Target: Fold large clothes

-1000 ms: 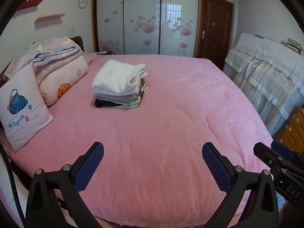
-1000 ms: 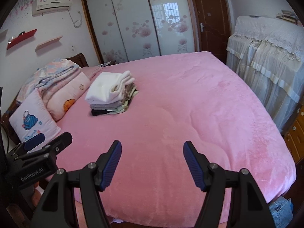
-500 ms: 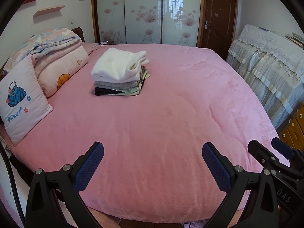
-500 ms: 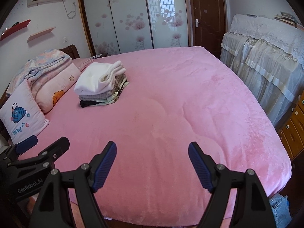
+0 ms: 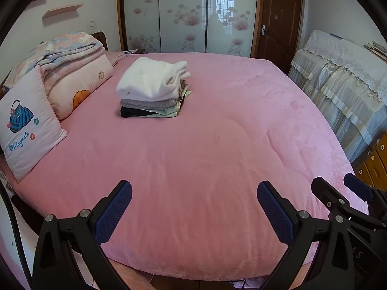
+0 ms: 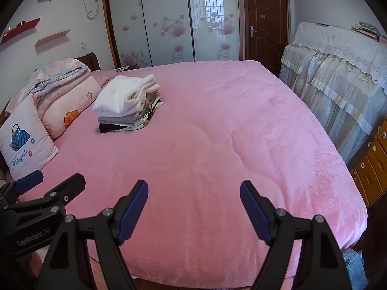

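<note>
A stack of folded clothes (image 5: 152,91) (image 6: 127,102), white fleece on top with grey, pale green and black layers under it, rests on the far left part of the pink bed (image 5: 217,145) (image 6: 217,145). My left gripper (image 5: 194,194) hangs open over the bed's near edge with nothing between its blue pads. My right gripper (image 6: 194,192) is likewise open and empty above the near edge, to the right of the left one. Both are far from the stack.
A pink embroidered pillow (image 5: 24,125), an orange-print pillow (image 5: 79,89) and a folded floral quilt (image 5: 65,48) lie at the bed's left. A lace-covered piece of furniture (image 6: 338,72) and wooden drawers (image 6: 372,164) stand at the right. Wardrobe doors (image 5: 183,14) and a brown door (image 5: 278,21) lie behind.
Both views have tipped slightly downward, showing more of the bed's near edge. The right gripper's jaws stand a little wider than a second ago. The clothes stack has not moved.
</note>
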`<state>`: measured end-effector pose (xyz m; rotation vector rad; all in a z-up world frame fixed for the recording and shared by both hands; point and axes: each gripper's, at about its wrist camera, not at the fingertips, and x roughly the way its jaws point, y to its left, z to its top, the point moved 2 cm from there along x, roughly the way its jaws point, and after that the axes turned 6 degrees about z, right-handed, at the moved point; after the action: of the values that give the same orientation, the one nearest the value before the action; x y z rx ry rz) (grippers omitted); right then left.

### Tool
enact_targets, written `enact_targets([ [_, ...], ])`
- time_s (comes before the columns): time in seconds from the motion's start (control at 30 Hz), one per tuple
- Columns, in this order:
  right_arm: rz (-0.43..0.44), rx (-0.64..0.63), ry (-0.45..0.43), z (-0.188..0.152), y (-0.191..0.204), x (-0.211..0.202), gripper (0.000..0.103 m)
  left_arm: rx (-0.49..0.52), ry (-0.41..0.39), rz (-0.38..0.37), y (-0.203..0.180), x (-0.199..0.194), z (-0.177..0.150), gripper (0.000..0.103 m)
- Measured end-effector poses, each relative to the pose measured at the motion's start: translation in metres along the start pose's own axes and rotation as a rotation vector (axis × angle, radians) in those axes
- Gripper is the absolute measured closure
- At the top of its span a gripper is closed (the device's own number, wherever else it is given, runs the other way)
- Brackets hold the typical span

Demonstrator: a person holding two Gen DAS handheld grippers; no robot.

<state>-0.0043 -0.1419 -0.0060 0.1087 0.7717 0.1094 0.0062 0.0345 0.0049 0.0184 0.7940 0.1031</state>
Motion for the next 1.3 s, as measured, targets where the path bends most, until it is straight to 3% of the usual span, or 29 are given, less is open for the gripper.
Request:
enact_targets([
  [1.3,-0.023,-0.001,0.009,-0.0069,-0.0010,0.0059,0.024,0.021,0.019,0.017,0.0017,0.0013,-0.0028,0.000],
])
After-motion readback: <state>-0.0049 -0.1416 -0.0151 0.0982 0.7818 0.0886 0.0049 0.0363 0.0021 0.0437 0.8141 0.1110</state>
